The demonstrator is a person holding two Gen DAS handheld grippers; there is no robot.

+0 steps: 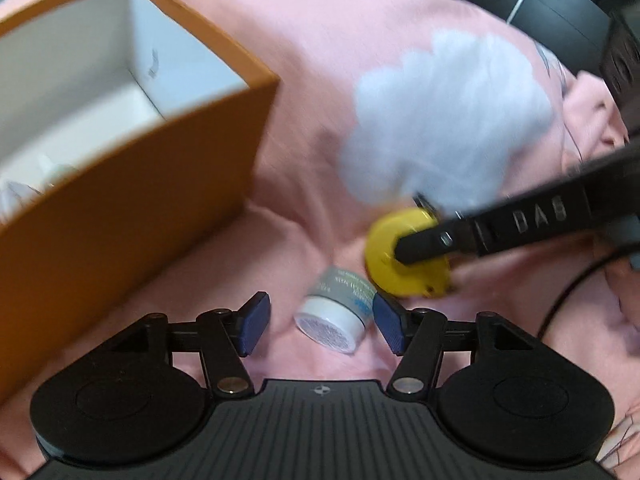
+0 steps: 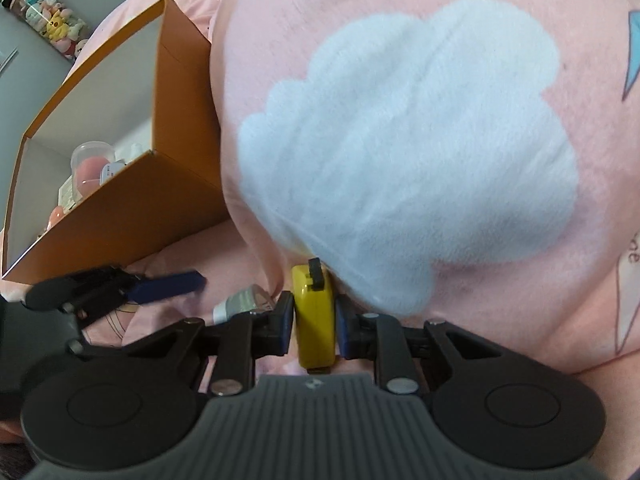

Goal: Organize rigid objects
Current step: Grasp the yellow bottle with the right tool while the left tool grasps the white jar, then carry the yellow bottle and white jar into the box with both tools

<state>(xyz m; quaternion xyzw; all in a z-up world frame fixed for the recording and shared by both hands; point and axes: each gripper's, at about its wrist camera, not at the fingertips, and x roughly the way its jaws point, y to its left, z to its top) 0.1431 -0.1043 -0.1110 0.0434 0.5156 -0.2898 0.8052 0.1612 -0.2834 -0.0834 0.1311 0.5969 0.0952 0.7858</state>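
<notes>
While the yellow tape measure stands on edge low in the centre of the right wrist view, the right gripper pinches it, one blue pad pressed to each flat side. From the left wrist view the same yellow disc sits right of centre with a black finger of that gripper laid across its face.

Just beside it, lower in that frame, a small white jar lies tilted on its side on the pink blanket. The left gripper is spread wide around the jar: its right pad is at the jar's edge, its left pad apart from it. In the right wrist view the jar shows left of the tape measure, partly hidden behind a finger.

An orange box with a white inside fills the upper left of both views and holds several small items, among them a clear container with something pink. A white cloud print covers the blanket's middle.
</notes>
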